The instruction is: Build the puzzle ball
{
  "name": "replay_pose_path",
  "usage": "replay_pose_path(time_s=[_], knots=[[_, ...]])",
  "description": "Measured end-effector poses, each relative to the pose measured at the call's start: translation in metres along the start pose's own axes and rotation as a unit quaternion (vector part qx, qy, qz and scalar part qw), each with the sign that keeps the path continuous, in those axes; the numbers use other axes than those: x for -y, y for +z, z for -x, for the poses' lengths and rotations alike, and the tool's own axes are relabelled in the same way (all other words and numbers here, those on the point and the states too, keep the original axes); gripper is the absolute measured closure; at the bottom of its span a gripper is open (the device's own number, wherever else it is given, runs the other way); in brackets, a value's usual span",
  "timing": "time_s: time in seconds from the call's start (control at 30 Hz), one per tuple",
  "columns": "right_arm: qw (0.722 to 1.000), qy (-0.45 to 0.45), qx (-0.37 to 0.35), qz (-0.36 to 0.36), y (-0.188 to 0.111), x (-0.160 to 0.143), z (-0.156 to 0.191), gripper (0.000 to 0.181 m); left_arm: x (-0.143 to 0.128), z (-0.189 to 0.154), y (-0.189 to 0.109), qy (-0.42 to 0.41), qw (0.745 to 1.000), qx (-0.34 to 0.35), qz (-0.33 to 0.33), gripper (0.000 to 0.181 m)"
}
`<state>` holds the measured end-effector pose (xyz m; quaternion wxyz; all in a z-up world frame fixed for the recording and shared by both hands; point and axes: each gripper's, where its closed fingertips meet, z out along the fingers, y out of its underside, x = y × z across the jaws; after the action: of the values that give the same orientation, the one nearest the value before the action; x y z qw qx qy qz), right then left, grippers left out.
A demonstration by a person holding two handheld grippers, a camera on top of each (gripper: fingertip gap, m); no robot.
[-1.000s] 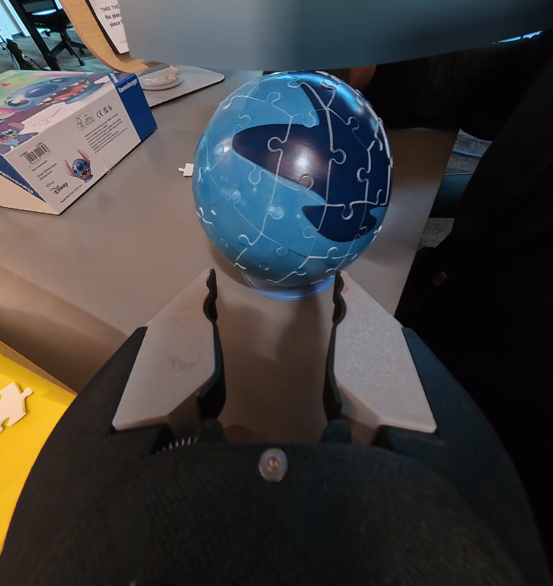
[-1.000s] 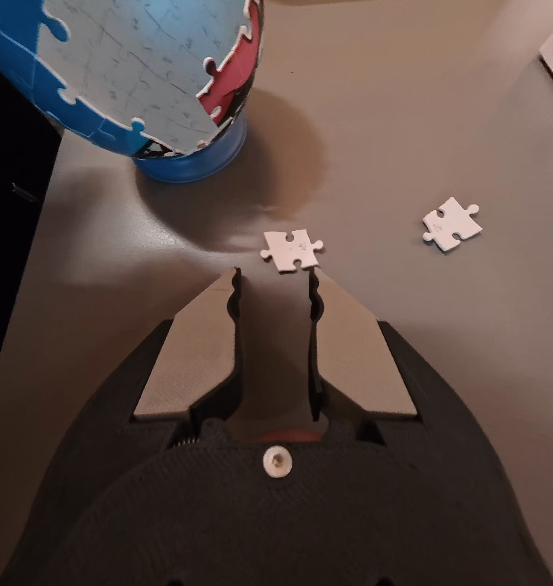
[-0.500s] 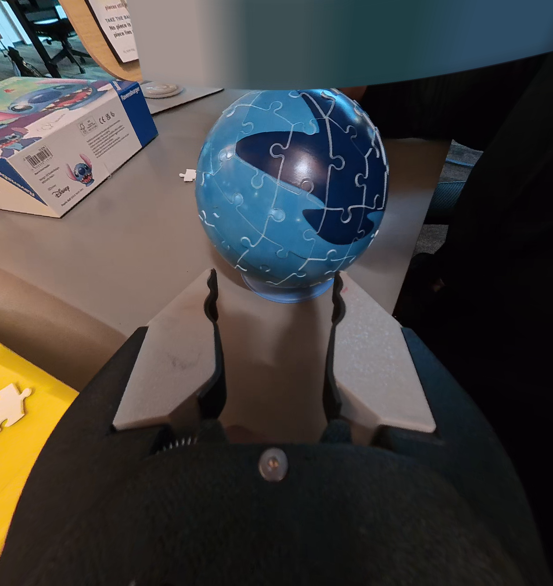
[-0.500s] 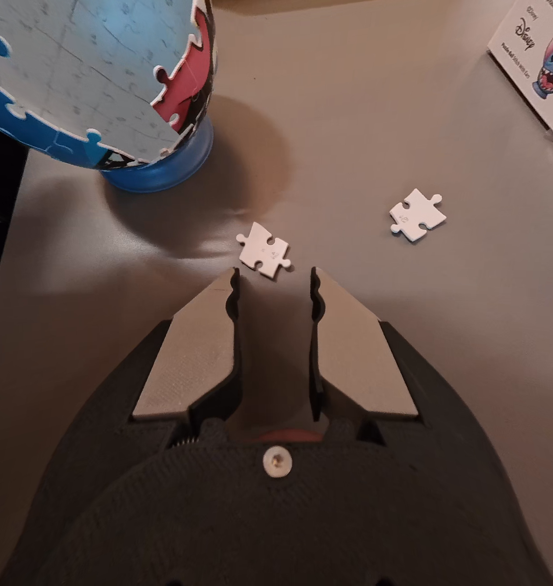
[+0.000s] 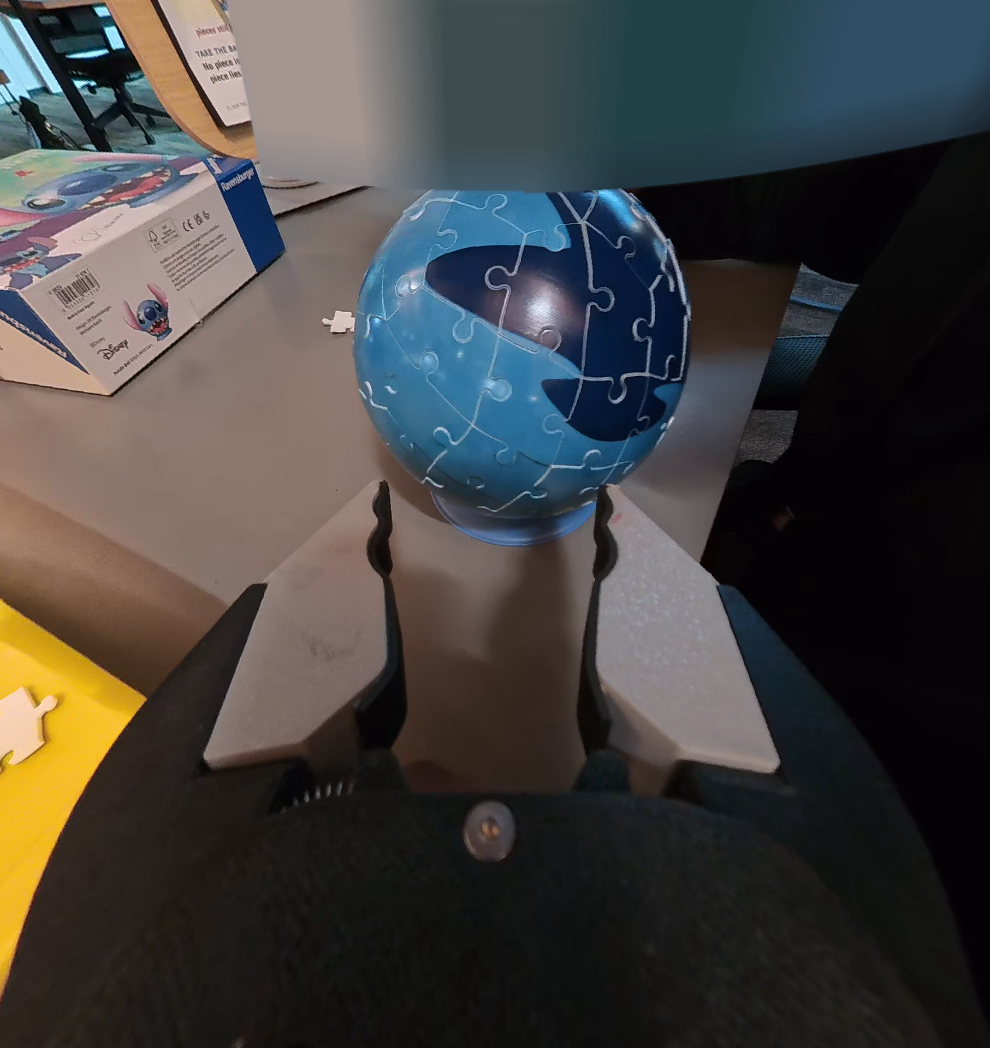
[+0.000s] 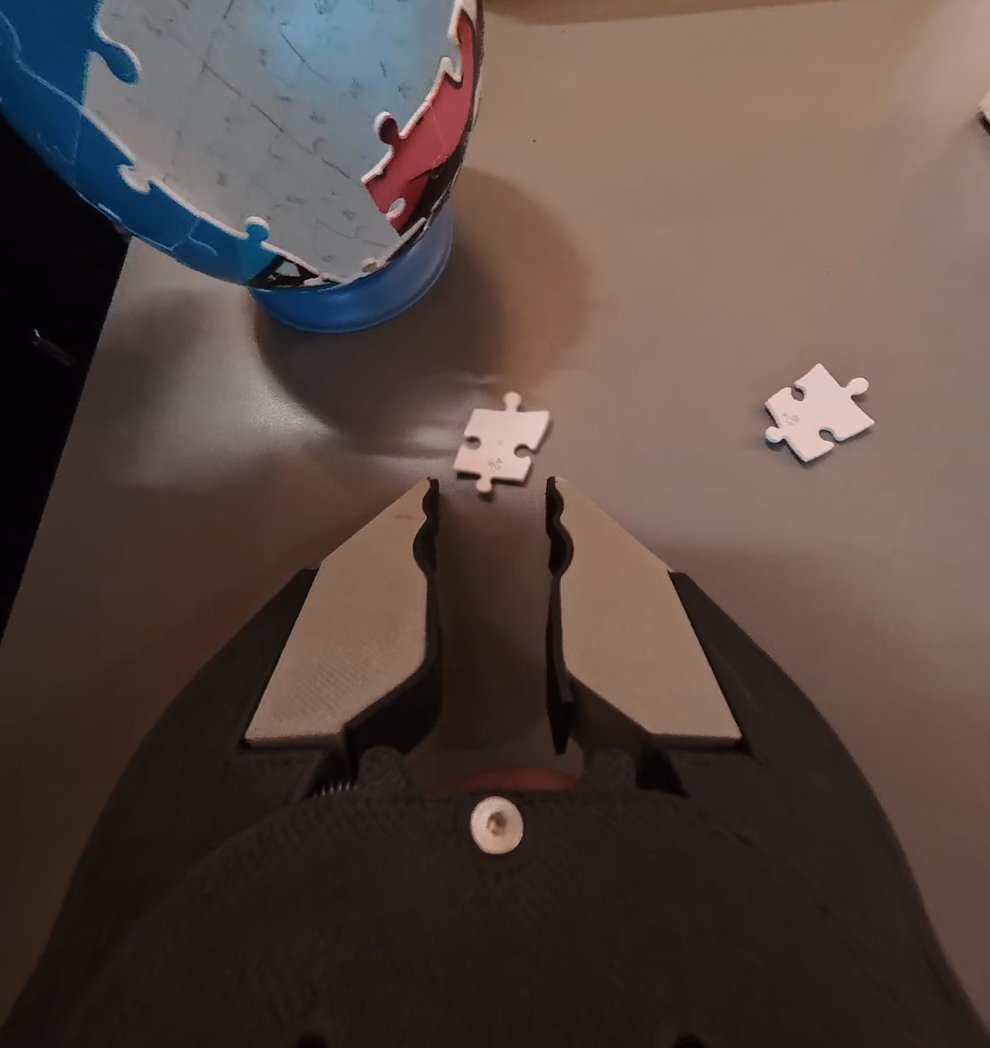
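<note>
The puzzle ball (image 5: 521, 351) sits on a round blue stand (image 5: 509, 524) in the middle of the left wrist view, on a grey table (image 5: 226, 453). It is light blue with big dark blue shapes, and its top is hidden by a blur. The left gripper (image 5: 489, 499) is at the bottom of the frame with its two fingers wide apart and nothing between them; the stand is just past the tips. A puzzle box (image 5: 112, 272) lies in the upper left of this view, and a small white piece (image 5: 339, 322) peeks out beside the ball's left edge. A yellow sheet (image 5: 21, 850) in the lower left has one white piece (image 5: 4, 731) on it. In the right wrist view the ball fills the upper left, and you can see a big open gap with a pale inside and a pink edge. The right gripper (image 6: 489, 487) has its fingers apart and empty. A near piece (image 6: 501, 442) lies face down just past the tips, maybe touching them, but it is hard to tell. A far piece (image 6: 818, 413) lies well apart at the right.
</note>
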<state>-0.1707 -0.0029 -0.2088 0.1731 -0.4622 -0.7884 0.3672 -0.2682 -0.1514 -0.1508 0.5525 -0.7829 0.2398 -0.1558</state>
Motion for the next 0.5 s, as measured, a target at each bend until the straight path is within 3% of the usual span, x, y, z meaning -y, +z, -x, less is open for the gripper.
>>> replay_pose_path(time_s=[0.23,0.37,0.5], knots=[[1.000,0.024,-0.006,-0.008,0.004,0.005,-0.005,0.148,0.000,0.000,0.000,-0.001,1.000,0.000,0.000,0.111],[0.999,0.015,-0.029,-0.005,0.008,0.007,-0.011,0.169,0.000,0.000,0.000,-0.001,1.000,-0.001,0.000,0.111],[0.999,0.020,-0.027,-0.005,0.011,0.009,-0.013,0.170,0.000,0.000,0.000,-0.002,1.000,-0.002,-0.001,0.111]])
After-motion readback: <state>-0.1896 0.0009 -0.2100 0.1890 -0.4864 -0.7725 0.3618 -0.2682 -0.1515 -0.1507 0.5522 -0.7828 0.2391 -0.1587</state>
